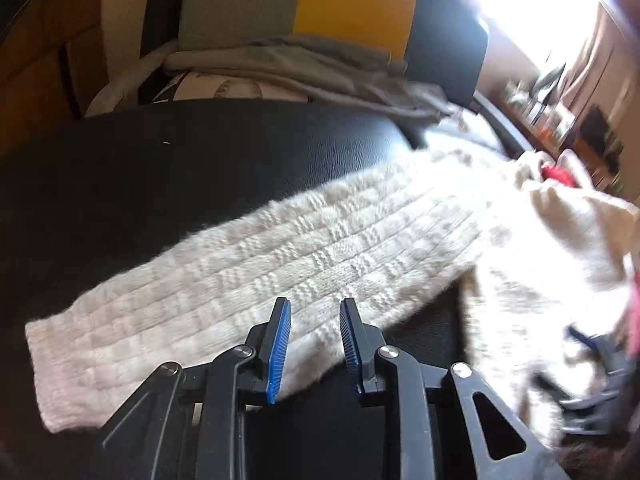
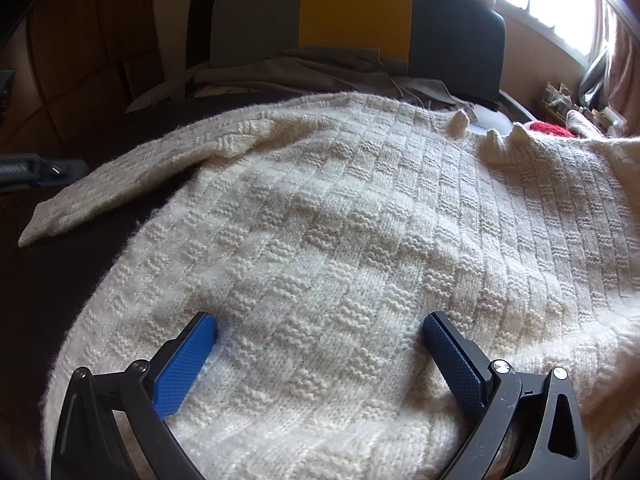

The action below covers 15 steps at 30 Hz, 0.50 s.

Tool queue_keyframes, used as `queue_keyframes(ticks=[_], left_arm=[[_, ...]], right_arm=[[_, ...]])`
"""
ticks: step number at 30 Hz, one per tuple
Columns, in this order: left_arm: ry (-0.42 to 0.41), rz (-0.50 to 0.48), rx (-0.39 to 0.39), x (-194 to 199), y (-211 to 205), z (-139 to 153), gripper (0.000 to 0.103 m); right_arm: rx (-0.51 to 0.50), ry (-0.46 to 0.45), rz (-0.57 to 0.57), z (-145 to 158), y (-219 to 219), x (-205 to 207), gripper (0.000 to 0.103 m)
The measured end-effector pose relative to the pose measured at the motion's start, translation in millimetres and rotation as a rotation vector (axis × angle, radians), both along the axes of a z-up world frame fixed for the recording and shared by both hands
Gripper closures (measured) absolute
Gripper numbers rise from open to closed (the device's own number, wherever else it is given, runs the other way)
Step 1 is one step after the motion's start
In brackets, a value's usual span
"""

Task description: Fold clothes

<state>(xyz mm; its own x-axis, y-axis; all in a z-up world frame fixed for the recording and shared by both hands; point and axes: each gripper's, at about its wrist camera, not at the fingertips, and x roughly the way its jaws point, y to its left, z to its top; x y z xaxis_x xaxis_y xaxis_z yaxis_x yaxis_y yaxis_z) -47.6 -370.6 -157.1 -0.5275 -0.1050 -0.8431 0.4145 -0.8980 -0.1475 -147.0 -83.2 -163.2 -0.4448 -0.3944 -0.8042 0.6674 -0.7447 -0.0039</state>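
Fingers of my left gripper (image 1: pixel 315 312) narrowly parted, empty, over the sleeve (image 1: pixel 240 272) of the cream knit sweater (image 2: pixel 340 220), right gripper (image 2: pixel 320 326) wide above its body on the black surface (image 1: pixel 180 168); soft, bulky, stretchy, so pinch near the cuff.

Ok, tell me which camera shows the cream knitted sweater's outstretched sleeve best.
Left wrist view: the cream knitted sleeve fills the frame, cuff to shoulder, on the black leather surface. The right wrist view shows it smaller, at the far left.
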Motion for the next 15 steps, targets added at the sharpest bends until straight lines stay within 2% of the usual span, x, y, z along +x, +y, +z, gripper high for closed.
queue_keyframes(ticks=[3,7,10,13,15], left_arm=[[-0.018,0.009,-0.06,-3.5,-9.2,-4.8,0.076],[-0.034,0.02,-0.088,5.0,-27.0,-7.3,0.076],[-0.037,0.031,-0.098,7.3,-41.1,-9.9,0.076],[-0.04,0.04,-0.115,28.1,-61.3,-13.4,0.076],[-0.049,0.046,-0.134,39.6,-76.0,-15.3,0.076]], right_arm=[[-0.109,0.058,0.0,41.3,-1.1,-9.5,0.0],[-0.109,0.052,-0.042,61.0,-18.0,-52.2,0.0],[0.025,-0.086,-0.117,22.0,-30.1,-96.9,0.0],[0.044,-0.148,-0.151,-5.1,-35.0,-107.5,0.0],[0.059,-0.15,-0.124,-8.6,-44.4,-100.2,0.0]])
